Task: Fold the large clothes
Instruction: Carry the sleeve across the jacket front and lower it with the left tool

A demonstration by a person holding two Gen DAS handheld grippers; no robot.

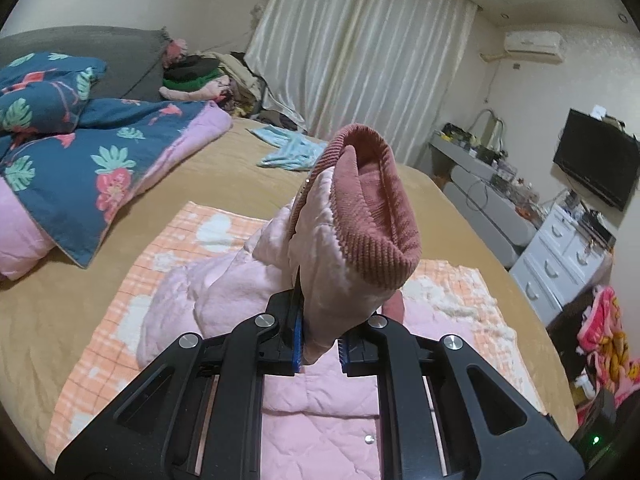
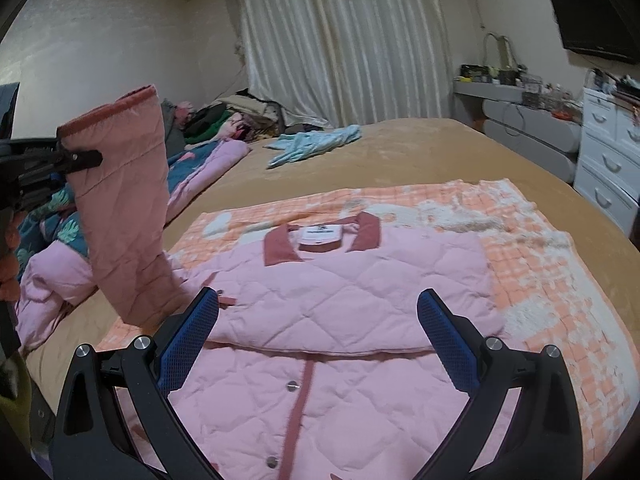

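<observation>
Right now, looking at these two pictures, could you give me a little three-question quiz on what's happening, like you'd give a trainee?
1. True or false: the left gripper is clamped on the pink jacket's sleeve.
2. Which colour is the collar of the jacket? A) dusty rose B) green C) black
3. Fill in: the right gripper hovers over the jacket with its fingers ____.

Key: 1 true; 2 A; 3 open. The sleeve stands lifted off the checked orange blanket, and nothing sits between the right gripper's fingers.
</observation>
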